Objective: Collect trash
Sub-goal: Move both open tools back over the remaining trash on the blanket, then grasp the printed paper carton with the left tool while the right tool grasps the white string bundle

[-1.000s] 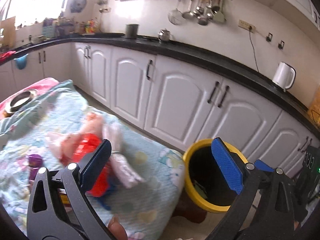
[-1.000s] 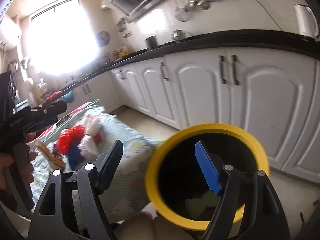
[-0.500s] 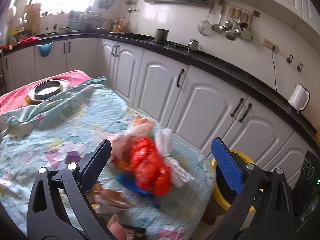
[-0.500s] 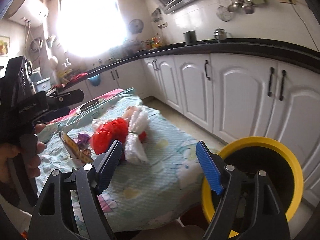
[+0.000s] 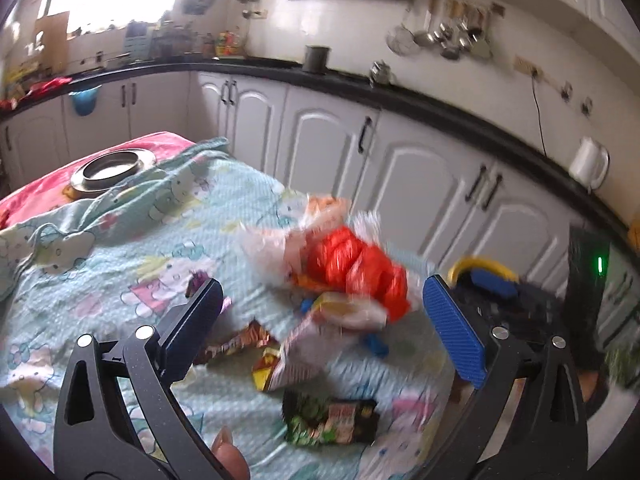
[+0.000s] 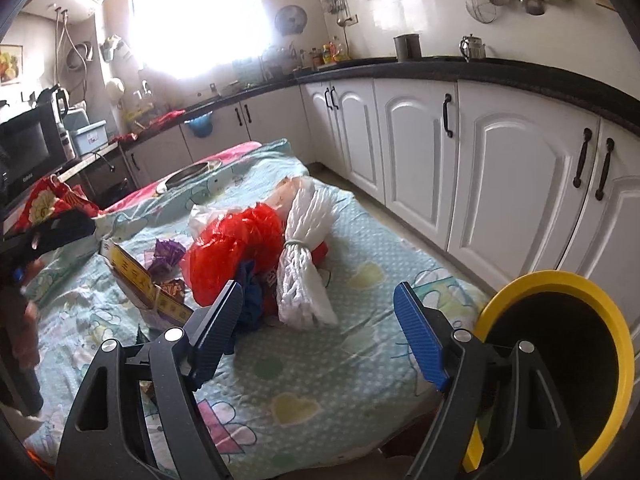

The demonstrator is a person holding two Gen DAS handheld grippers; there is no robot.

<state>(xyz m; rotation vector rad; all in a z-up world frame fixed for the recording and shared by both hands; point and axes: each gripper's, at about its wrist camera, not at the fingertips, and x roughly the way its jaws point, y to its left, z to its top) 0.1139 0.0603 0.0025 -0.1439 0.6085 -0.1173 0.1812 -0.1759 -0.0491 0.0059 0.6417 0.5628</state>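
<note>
Item: trash pile on a cloth-covered table, listed left to right as you see it from the right wrist view

- Left gripper [image 5: 320,308]: your left-hand tongs stand wide open with nothing between the blue pads; they point down at the litter. In the left wrist view a green snack wrapper [image 5: 330,420] lies nearest to you, and a pale opened packet [image 5: 296,352] sits just beyond it
- Yellow carton strip [image 6: 140,280]: lies flat on the cloth, left of the pile, a purple wrapper [image 6: 166,254] just behind it
- Red plastic bag [image 6: 236,248]: crumpled, middle of the pile, touching a blue scrap [image 6: 250,300] below it
- White bundle [image 6: 304,272]: ribbed bag tied round the middle with a band, leaning on the red bag's right side
- Right gripper [image 6: 318,320]: your right-hand tongs are also held wide and carry nothing; the white bundle's lower end shows between the pads but is not pinched
- Yellow-rimmed bin [image 6: 560,288]: on the floor just off the table's right corner, mouth open

Step in hand, as you can judge it: reaching in for a pick, nothing collected in either tool

Next move calls for: lowering one pair of tongs over a single piece, the bundle or the red bag being handiest, closing firmly on crinkly film, then carrying it right to the bin
</note>
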